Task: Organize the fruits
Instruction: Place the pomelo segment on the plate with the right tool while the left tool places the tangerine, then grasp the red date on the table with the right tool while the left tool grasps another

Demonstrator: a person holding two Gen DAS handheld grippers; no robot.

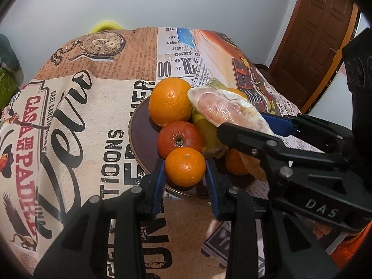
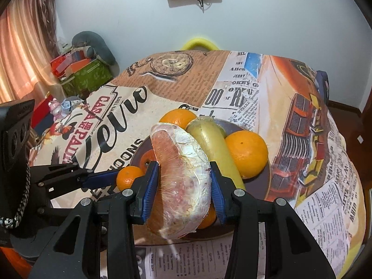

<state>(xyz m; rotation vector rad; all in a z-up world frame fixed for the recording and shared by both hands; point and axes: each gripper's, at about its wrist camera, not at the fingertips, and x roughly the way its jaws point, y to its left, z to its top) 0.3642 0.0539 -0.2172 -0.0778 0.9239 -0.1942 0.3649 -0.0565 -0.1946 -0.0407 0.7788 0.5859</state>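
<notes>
A dark round plate (image 1: 141, 139) on the printed tablecloth holds a large orange (image 1: 169, 101), a red-orange fruit (image 1: 179, 139), a yellow-green banana (image 2: 216, 148) and another orange (image 2: 247, 153). My left gripper (image 1: 185, 174) is shut on a small mandarin (image 1: 185, 166) at the plate's near edge; the mandarin also shows in the right wrist view (image 2: 126, 176). My right gripper (image 2: 184, 186) is shut on a plastic-wrapped pomelo wedge (image 2: 183, 174) and holds it over the plate; in the left wrist view the wedge (image 1: 223, 109) lies above the banana.
The table (image 2: 325, 209) is covered by a newspaper-print cloth. A yellow chair back (image 2: 200, 44) stands behind the far edge. Boxes and a grey cushion (image 2: 93, 46) sit at the left by a curtain. A wooden door (image 1: 320, 34) is at the right.
</notes>
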